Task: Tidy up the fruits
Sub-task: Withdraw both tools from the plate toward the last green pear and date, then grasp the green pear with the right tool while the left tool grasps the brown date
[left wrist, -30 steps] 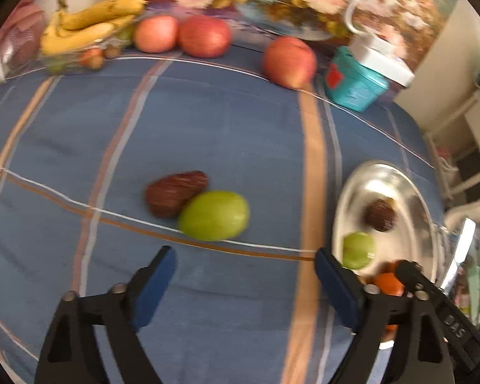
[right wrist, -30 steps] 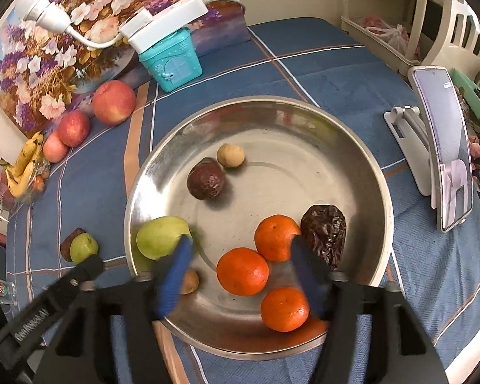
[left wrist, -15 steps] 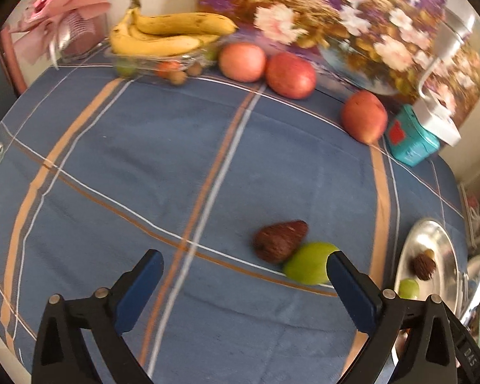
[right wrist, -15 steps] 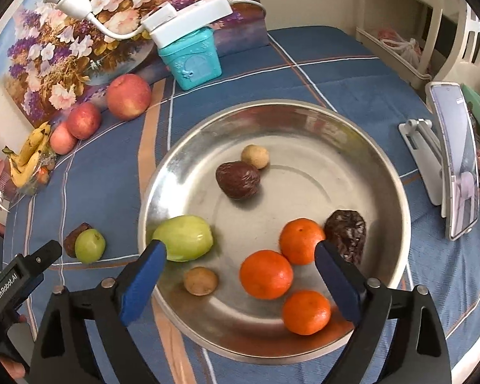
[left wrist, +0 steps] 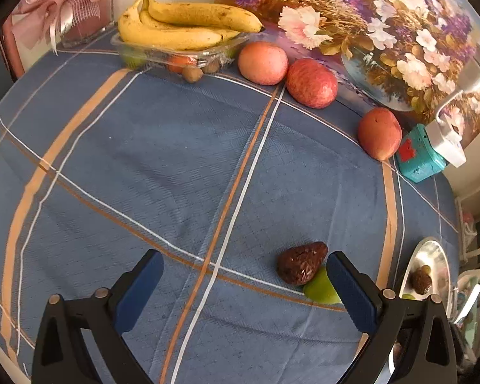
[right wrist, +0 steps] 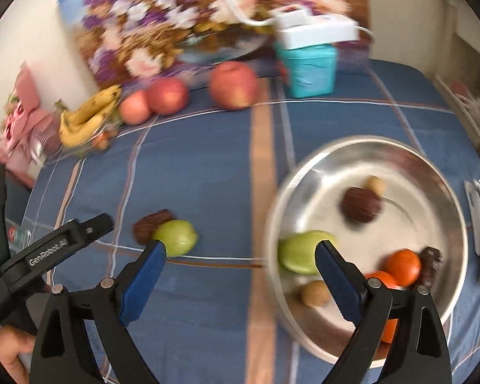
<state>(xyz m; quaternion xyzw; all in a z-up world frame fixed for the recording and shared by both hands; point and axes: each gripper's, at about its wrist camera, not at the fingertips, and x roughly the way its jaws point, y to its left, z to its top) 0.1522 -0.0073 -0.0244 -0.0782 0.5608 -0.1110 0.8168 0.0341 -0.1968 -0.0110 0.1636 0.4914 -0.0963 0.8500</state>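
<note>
Left wrist: bananas (left wrist: 188, 25), apples (left wrist: 310, 83) beyond tablecloth (left wrist: 163, 160).

— Where are the loose fruits?
— A dark brown wrinkled fruit (left wrist: 300, 263) lies on the blue cloth, touching a green fruit (left wrist: 320, 286).
— And the metal bowl (right wrist: 444, 192)?
— It holds oranges (right wrist: 403, 267) and a green fruit.

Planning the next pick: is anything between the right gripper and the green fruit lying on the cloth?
Nothing visible. The right gripper is open, and only bare cloth lies before the green fruit; the brown fruit touches its far side.
</note>
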